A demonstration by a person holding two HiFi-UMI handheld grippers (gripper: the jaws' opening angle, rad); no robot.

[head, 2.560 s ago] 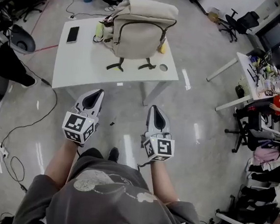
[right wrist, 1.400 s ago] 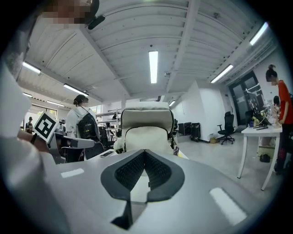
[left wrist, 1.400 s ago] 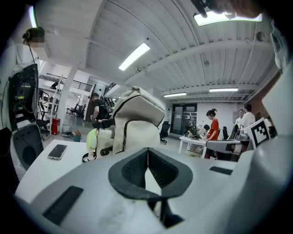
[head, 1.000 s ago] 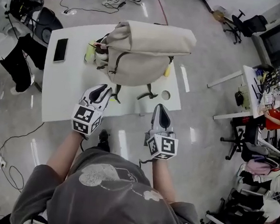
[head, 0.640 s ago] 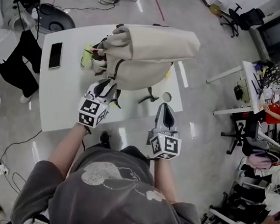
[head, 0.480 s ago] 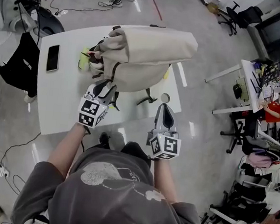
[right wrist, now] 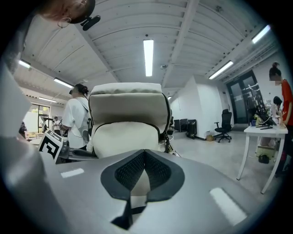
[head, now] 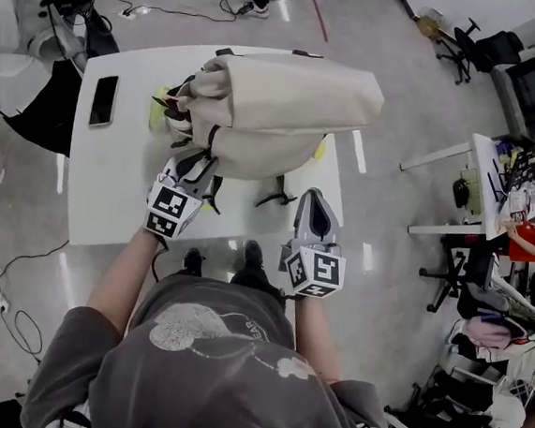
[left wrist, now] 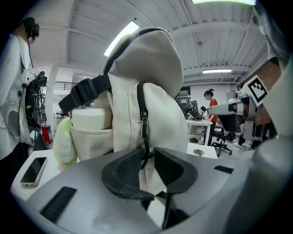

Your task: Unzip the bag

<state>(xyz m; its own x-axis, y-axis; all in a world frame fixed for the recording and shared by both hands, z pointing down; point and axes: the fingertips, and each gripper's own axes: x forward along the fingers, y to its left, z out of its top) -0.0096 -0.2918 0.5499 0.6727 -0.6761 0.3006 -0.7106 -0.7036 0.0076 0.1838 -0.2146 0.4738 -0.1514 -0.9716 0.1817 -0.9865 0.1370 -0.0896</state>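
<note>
left gripper [left wrist: 147, 157]: jaws a little apart, and they've just been closing in. The black zipper pull [left wrist: 145, 130] dangles right in the gap, but the pads don't look clamped on it.
zipper [left wrist: 141, 98]: dark track running up the bag's side panel, straight ahead of the left jaws. The slider sits low on it, just above the jaw tips.
right gripper [right wrist: 144, 153]: jaws pressed together with nothing in them. In the head view it's by the table's front edge, right of the left one and not touching the bag.
bag [head: 278, 106]: beige backpack standing upright in the middle of the table, top flap folded over, dark straps trailing toward the person.
side pocket: something yellow-green [left wrist: 64, 141] is stuffed in next to a pale block, just left of the zipper.
table [head: 110, 184]: white.
phone [head: 103, 100]: lying flat near the left edge, well apart from the bag.
</note>
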